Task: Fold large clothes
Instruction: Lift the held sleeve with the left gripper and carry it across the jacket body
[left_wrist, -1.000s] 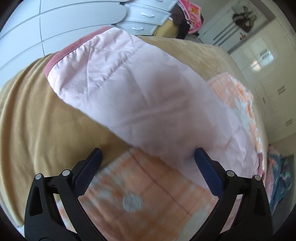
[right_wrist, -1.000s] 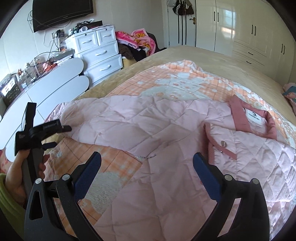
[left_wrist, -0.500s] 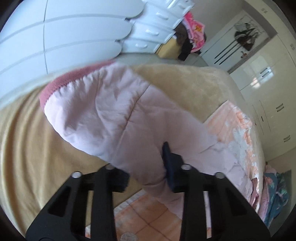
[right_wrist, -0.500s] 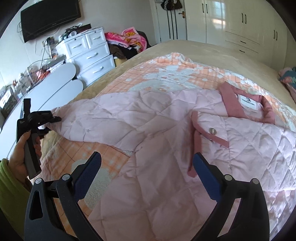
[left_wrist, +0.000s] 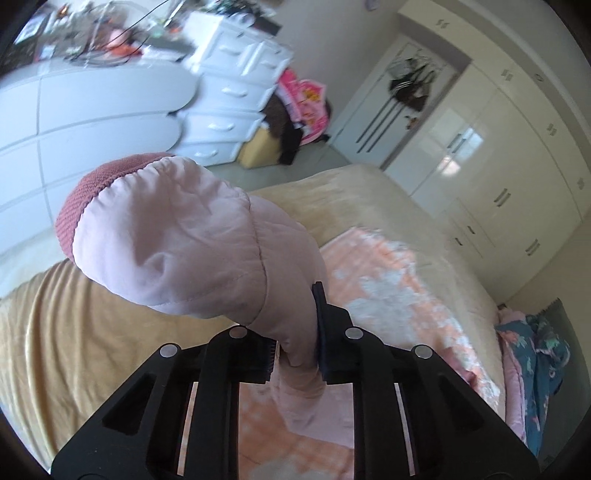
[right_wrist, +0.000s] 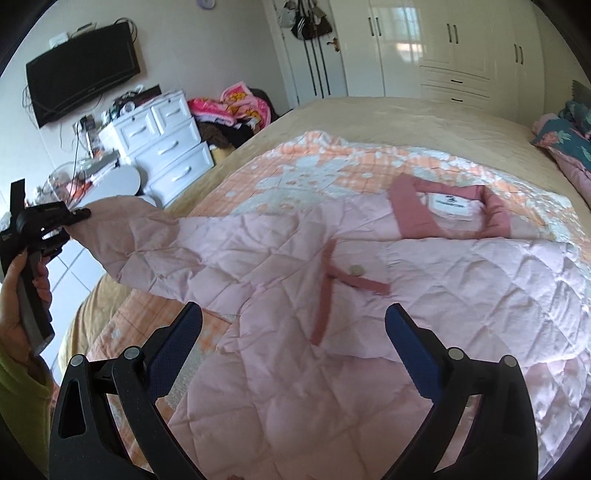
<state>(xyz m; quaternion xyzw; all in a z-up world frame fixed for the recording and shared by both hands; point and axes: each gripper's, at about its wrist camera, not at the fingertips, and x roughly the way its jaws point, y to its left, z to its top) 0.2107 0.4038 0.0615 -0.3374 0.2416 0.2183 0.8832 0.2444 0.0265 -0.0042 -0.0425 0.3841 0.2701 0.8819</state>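
The pink quilted jacket (right_wrist: 332, 295) lay across the bed (right_wrist: 369, 110); its sleeve (left_wrist: 177, 236), clenched in the left claw (left_wrist: 295, 354), ran back toward the released right claw (right_wrist: 293, 339).

A large pale pink quilted jacket (right_wrist: 369, 295) lies spread front-up on the bed, its body filling the near and right part of the scene. Its dusty-rose collar (right_wrist: 448, 214) sits at the far right around a white label (right_wrist: 450, 201). A rose-coloured placket strip (right_wrist: 325, 291) runs down the front, with a round button (right_wrist: 357, 270) just beside it. The left sleeve (left_wrist: 192, 240) is raised off the bed to the far left, puffy and creased, ending in a ribbed rose cuff (left_wrist: 96, 192)
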